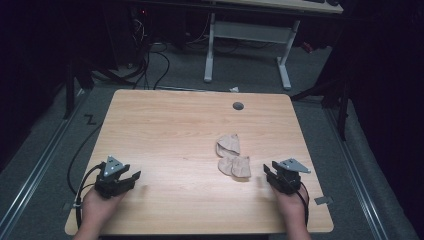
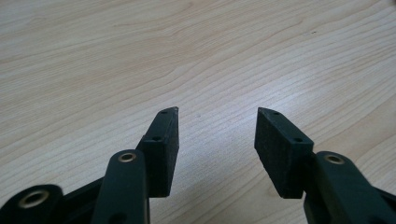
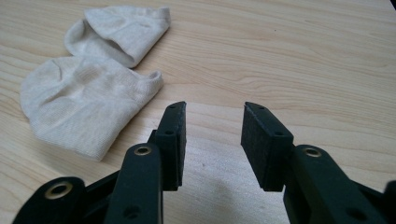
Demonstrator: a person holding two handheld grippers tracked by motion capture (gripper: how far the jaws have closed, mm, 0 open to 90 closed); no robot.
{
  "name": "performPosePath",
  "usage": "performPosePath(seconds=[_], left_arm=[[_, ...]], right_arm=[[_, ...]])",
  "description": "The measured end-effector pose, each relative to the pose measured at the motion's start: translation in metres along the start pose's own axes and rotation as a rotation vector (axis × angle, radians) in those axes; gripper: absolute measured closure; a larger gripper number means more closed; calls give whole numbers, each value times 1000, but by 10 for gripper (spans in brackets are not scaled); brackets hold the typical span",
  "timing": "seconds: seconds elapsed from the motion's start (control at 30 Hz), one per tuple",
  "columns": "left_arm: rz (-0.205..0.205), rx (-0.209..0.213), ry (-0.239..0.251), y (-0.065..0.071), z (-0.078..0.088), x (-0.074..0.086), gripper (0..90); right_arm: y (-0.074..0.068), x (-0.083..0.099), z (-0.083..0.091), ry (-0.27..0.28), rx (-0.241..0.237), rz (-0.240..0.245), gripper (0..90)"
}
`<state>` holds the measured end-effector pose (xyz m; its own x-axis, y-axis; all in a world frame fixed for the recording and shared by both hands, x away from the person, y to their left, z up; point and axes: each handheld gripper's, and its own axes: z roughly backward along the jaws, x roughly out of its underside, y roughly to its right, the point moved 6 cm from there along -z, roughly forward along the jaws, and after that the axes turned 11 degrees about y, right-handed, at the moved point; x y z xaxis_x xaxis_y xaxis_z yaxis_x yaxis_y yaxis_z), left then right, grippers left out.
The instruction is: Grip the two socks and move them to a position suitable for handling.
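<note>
Plainly the two beige socks [image 1: 233,159] lie touching, right of the table's [image 1: 165,130] middle, just left of the right gripper [image 1: 278,176]. Both grippers, left [image 1: 121,176] included, stand wide open and empty. Soft, light, limp knit; pinching a cuff edge probably grips best.

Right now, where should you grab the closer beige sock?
Pinch the nearer beige cotton ankle sock at its open cuff edge, coming from the right with the right hand-held gripper. It lies flat, and that raised cuff faces the open jaws.
</note>
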<state>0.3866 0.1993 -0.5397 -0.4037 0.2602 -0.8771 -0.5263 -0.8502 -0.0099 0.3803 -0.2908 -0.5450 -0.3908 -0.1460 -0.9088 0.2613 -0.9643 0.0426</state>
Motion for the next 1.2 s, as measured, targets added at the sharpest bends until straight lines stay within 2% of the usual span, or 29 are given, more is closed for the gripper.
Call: performPosePath(seconds=[0.57, 1.2], left_arm=[[-10, 7, -1, 3, -3, -1, 501], [-14, 9, -6, 3, -3, 0, 500]], right_arm=[[2, 2, 2, -4, 1, -16, 635], [-7, -1, 0, 2, -31, 10, 623]])
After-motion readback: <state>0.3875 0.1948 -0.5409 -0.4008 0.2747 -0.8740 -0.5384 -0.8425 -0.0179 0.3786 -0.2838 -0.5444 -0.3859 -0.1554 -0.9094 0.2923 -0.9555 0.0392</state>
